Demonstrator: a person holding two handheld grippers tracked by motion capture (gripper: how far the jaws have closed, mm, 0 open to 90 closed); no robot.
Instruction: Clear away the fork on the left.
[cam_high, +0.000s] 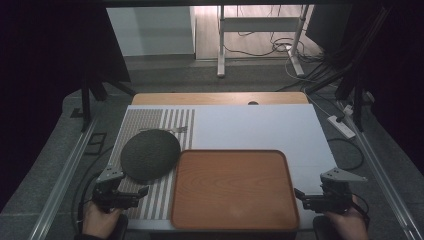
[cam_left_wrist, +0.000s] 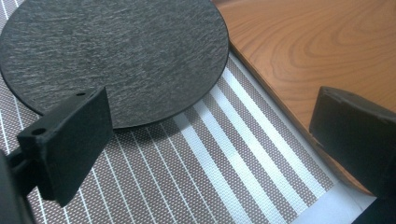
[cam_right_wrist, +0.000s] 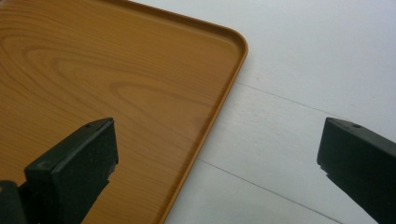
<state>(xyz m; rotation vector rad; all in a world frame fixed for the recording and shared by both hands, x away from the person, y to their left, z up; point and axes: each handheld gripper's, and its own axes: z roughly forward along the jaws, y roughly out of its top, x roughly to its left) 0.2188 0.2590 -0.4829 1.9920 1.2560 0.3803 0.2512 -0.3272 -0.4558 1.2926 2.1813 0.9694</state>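
Left tool (cam_high: 141, 190) hung wide open just beside the dark round mat (cam_high: 150, 154); right tool (cam_high: 300, 194) gaped empty by the wooden tray (cam_high: 235, 187).

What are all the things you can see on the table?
mat: one, dark grey, round, on the striped cloth, left of the tray.
cloth: one, brown and white stripes, left part of the table.
fork: one, silvery, on the cloth behind the mat.
tray: one, orange-brown wood look, nothing on it, front middle.
board: one, white, under the tray and cloth.
table: one, light wood, its edge shows at the back.
left claw: one, black, open, held by the mat's near edge.
right claw: one, black, open, by the tray's right side.
hands: two, at the bottom.
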